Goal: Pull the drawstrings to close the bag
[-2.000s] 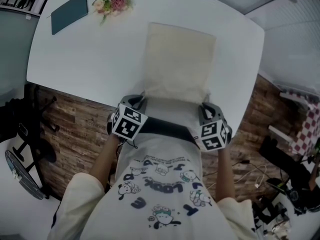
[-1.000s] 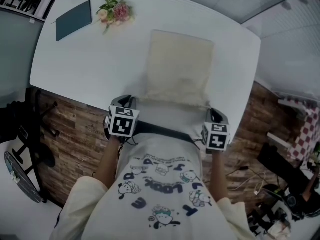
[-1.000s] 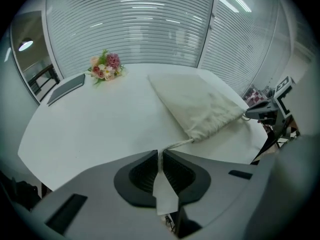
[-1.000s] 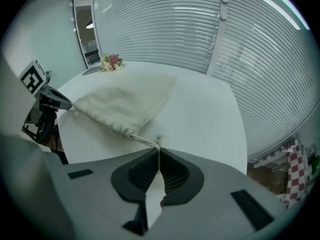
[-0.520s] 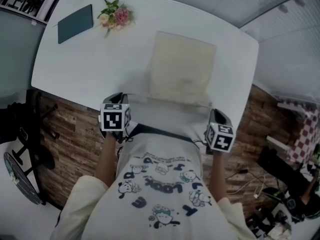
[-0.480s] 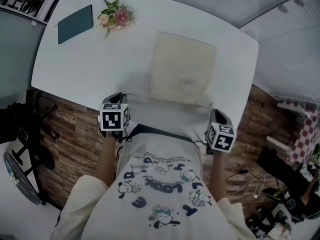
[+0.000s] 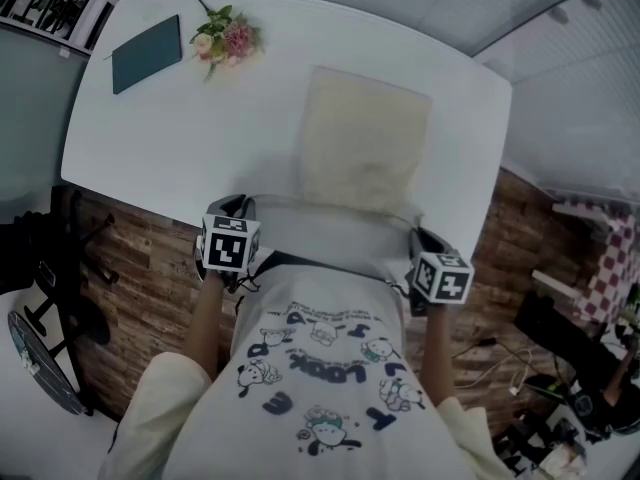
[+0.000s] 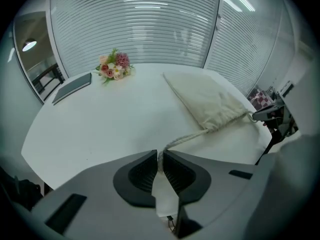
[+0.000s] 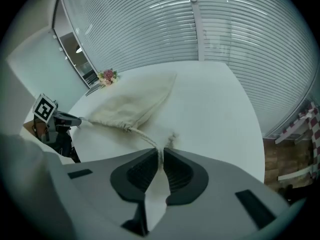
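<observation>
I'm mid-pull, left gripper (image 8: 160, 158) clenched on the left drawstring (image 8: 186, 138), right gripper (image 9: 160, 156) on the right drawstring (image 9: 145, 138); next I'd draw them wider until the bag (image 7: 365, 138) cinches.

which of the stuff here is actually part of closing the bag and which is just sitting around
Part of the job: cream bag; left drawstring, pinched in the left gripper; right drawstring, pinched in the right gripper.
Just lying about: flower bunch; dark notebook, both at the far corner of the white table.
</observation>
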A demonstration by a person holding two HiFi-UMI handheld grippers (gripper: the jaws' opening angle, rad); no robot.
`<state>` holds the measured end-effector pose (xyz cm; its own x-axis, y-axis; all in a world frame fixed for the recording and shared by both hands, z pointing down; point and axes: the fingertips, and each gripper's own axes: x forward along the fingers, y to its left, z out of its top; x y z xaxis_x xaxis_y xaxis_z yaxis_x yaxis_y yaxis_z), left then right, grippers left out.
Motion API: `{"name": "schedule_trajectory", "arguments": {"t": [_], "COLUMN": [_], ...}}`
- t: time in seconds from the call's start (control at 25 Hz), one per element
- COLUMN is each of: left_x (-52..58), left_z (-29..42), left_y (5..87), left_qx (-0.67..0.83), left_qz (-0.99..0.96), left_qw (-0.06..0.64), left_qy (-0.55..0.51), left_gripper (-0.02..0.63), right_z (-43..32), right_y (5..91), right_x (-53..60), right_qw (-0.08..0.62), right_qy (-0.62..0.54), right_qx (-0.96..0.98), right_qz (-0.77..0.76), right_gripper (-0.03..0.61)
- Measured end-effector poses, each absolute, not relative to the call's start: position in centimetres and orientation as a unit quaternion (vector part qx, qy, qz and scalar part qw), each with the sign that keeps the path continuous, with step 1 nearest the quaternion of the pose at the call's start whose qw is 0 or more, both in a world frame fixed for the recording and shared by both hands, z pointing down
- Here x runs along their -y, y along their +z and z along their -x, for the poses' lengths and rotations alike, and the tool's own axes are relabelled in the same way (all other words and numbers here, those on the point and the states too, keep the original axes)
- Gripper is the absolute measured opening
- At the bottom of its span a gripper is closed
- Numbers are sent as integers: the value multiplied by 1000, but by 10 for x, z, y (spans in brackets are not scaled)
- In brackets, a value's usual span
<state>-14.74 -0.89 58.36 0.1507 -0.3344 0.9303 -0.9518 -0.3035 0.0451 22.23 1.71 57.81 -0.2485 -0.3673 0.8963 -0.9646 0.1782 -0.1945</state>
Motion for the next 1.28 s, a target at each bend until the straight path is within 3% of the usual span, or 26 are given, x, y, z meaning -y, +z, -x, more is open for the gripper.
{"name": "schedule_trajectory", "arguments": {"t": [0.04, 0.12, 0.16, 0.24, 0.44, 0.84, 1.28], "left_x": [9, 12, 13, 12, 17, 35, 24], "left_z": [147, 146, 145, 143, 127, 85, 62], "left_y": [583, 581, 579, 576, 563, 566, 577], "left_qx": [476, 471, 467, 457, 418, 307, 221], "left_qz": [-677, -686, -691, -699, -737, -771, -784], "left_qw": [346, 332, 326, 323, 293, 193, 151], "left_qy": [442, 445, 446, 445, 443, 524, 561], "left_gripper": [71, 88, 122, 173, 199, 207, 207], "right_z": [-221, -219, -219, -220, -201, -157, -158], "right_y": [578, 576, 575, 570, 552, 567, 579], "right_x": [-18, -19, -19, -18, -7, 5, -6], "right_qw": [366, 376, 383, 396, 406, 539, 577], "right_qy": [409, 400, 392, 372, 315, 210, 216], "right_qx": [678, 683, 685, 690, 735, 767, 754], "right_qz": [-490, -482, -480, -478, -442, -279, -230], "right_gripper": [35, 164, 181, 181, 190, 186, 51]}}
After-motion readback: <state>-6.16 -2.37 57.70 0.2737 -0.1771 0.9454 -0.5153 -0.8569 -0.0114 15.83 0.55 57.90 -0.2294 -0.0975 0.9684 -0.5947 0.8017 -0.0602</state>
